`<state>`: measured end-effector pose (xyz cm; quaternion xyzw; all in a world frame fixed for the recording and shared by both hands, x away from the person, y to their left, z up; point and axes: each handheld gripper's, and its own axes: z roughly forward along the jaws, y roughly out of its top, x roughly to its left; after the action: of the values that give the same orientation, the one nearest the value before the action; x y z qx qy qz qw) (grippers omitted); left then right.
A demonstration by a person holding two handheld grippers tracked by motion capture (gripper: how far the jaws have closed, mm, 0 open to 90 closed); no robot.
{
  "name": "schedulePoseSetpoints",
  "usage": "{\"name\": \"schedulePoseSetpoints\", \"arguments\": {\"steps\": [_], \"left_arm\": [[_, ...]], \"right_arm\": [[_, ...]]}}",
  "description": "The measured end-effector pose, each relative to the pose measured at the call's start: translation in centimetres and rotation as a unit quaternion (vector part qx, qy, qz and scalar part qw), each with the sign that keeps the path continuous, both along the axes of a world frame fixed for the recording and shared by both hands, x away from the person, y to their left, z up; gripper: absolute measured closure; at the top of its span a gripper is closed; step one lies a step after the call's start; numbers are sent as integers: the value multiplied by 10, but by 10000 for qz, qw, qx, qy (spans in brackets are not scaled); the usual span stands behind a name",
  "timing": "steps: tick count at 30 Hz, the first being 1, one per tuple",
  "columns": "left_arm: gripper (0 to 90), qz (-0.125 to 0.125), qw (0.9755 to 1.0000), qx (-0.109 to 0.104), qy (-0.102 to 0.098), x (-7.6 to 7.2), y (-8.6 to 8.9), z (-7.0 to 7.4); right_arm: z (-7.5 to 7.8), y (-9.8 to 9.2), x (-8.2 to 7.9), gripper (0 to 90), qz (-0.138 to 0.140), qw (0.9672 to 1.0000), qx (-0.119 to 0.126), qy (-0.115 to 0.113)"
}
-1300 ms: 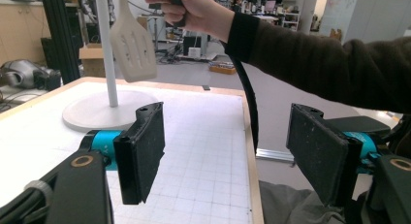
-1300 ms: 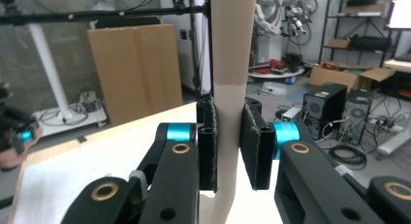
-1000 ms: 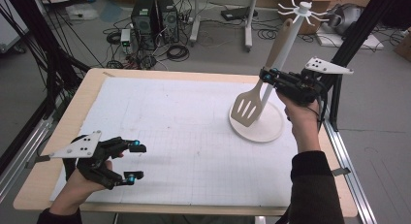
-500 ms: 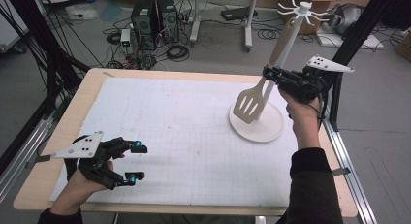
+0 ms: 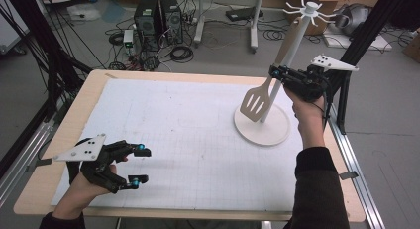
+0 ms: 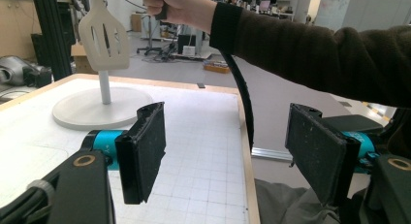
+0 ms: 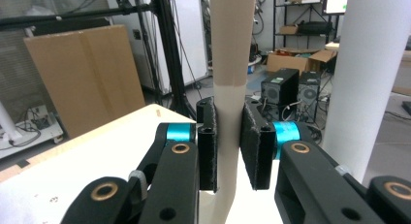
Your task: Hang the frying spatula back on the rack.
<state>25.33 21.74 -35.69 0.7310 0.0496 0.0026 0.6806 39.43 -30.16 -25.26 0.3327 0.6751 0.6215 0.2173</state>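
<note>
A beige slotted spatula [image 5: 256,102] hangs blade-down over the right part of the table, its handle slanting up beside the pole of a white hook stand [image 5: 262,132]. My right gripper [image 5: 274,73] is shut on the spatula's handle [image 7: 232,64], and the stand's white pole [image 7: 373,78] rises just right of it. Hooks [image 5: 309,8] spread from the stand's top, above the handle's end. My left gripper [image 5: 141,165] rests low at the near left of the table, open with nothing between its jaws. From the left gripper [image 6: 228,156] I see the spatula's blade [image 6: 104,37] above the stand's round base [image 6: 102,110].
A white gridded mat [image 5: 173,120] covers the wooden table [image 5: 49,154]. Black frame posts [image 5: 34,45] stand at the left, and another [image 5: 366,35] at the right. Computer towers [image 5: 156,18] and cables lie on the floor beyond the far edge.
The right gripper has raised the spatula very slightly beside the pole. The left gripper has not moved.
</note>
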Motion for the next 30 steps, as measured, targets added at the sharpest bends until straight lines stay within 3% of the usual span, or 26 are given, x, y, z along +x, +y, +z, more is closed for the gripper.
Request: {"name": "schedulePoseSetpoints", "arguments": {"steps": [7,12,21,26,30], "left_arm": [[316,-16,10000,-6,1,0,0,-1],[316,-14,10000,-19,23,1,0,-2],[312,0,10000,18,53,2,0,-4],[310,18,10000,29,34,2,2,-4],[303,30,10000,-21,17,1,4,-2]], "right_arm": [[0,0,-1,769,-57,9999,-90,-33],[0,-1,-5,639,-142,9997,-135,-123],[-1,-7,-17,450,-353,9978,-514,-237],[-12,-16,-28,400,-420,9976,-488,-243],[-20,-21,-40,356,-299,9983,-432,-260]]}}
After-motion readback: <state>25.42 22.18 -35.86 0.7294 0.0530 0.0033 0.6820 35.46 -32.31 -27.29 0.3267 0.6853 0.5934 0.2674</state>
